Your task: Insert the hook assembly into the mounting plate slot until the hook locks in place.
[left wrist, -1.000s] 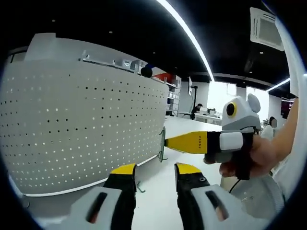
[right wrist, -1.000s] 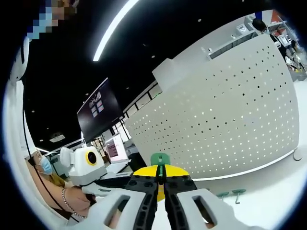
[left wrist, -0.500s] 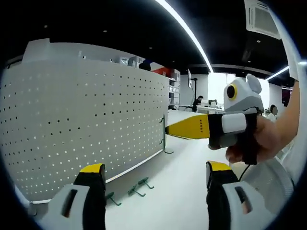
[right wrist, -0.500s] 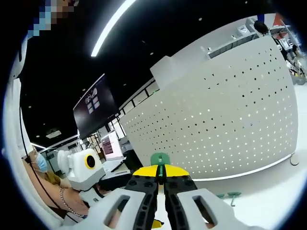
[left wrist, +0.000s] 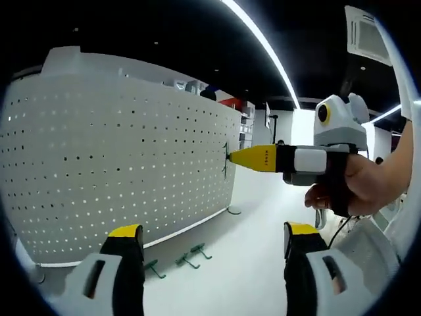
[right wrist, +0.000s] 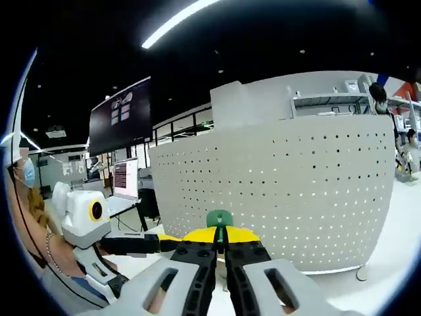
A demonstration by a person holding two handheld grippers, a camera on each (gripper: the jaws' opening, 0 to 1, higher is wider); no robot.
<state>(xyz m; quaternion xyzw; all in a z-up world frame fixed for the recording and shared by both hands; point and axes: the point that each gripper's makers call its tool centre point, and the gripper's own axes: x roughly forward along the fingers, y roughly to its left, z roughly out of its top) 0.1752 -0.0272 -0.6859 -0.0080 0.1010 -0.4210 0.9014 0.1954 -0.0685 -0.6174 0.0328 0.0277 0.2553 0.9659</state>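
Note:
A white perforated mounting plate (left wrist: 118,164) stands upright on the table, also seen ahead in the right gripper view as the mounting plate (right wrist: 283,191). My right gripper (left wrist: 231,158) comes in from the right, shut on a small green hook (left wrist: 225,158) held at the plate's right part, about mid-height. Whether the hook touches the plate I cannot tell. In its own view the right gripper (right wrist: 220,234) pinches the green hook (right wrist: 219,217) between shut jaws. My left gripper (left wrist: 214,230) stands wide open with nothing in it, low in front of the plate; the left gripper (right wrist: 161,240) appears at the left.
Two spare green hooks (left wrist: 191,253) lie on the white table (left wrist: 237,263) near the plate's foot, and another hook (left wrist: 231,210) rests by its right end. A person's hand (left wrist: 355,191) holds the right gripper. Office desks and screens (right wrist: 125,181) sit behind.
The left gripper's jaws opened wide about a second ago and stay open. The right gripper lifted the green hook higher along the plate's right part.

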